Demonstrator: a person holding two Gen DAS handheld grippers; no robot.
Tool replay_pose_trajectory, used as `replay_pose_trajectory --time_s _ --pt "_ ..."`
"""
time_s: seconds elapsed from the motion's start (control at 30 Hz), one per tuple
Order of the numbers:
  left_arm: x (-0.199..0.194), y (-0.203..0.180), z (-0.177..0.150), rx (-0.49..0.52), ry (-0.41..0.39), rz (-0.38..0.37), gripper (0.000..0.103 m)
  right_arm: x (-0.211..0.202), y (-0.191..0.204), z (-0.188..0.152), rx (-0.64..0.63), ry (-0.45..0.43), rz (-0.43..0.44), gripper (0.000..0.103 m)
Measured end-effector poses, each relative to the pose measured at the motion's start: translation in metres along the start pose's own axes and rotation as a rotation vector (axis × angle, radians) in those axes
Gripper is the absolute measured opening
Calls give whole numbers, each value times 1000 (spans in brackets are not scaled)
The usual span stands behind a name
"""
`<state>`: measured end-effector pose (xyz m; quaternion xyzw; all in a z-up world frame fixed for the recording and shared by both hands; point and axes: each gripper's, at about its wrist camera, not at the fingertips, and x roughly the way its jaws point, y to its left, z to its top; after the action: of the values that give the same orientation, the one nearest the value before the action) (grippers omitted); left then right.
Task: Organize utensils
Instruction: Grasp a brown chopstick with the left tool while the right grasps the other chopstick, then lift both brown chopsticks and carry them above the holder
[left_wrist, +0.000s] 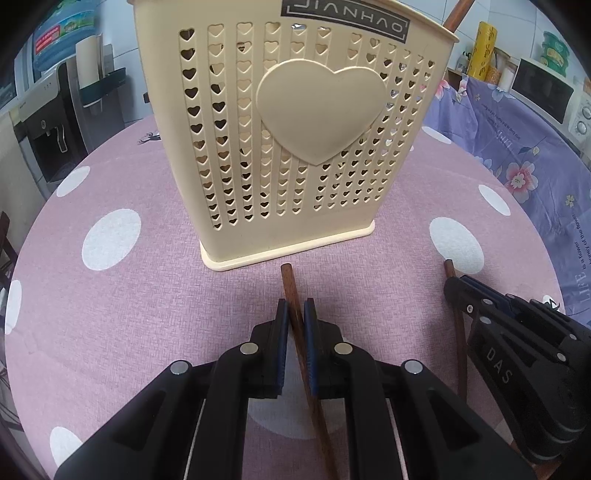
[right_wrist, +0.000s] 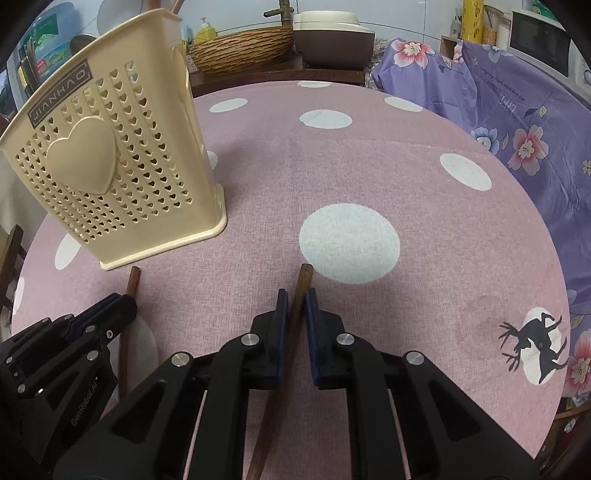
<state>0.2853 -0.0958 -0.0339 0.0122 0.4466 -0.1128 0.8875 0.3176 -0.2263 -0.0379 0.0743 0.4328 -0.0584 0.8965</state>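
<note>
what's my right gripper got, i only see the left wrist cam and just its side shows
Observer: The right gripper has its jaws closed on a brown chopstick, whose end pokes out past the fingertips.
Operator: where's that one pointing
Observer: At a white dot on the pink tablecloth, to the right of the cream utensil holder, not at it.
Operator: anything behind the holder i can't see
Observer: A woven basket and a brown and cream cooker sit past the table's far edge.
</note>
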Motion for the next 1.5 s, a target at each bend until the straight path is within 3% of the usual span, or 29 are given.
replay_pose_trajectory --time_s 0.33,0.6,0.77,1.1,1.2,1.5 --pt "0 2 1 -16 -2 -7 9 -1 -4 -1 37 -3 64 10" --pt "-25 11 -1 -60 -62 -45 9 -30 -8 -1 28 -94 147 9" --pt "-63 17 1 -76 -142 -93 9 -71 -14 0 12 -187 211 8" --pt "-167 30 4 -57 -374 -158 8 -161 -33 7 -10 -354 385 8" --pt "-182 30 5 -51 -413 -163 8 -180 -38 7 -13 -378 432 8" --pt "-192 35 9 -68 -449 -200 8 -200 -31 9 -53 -420 443 8"
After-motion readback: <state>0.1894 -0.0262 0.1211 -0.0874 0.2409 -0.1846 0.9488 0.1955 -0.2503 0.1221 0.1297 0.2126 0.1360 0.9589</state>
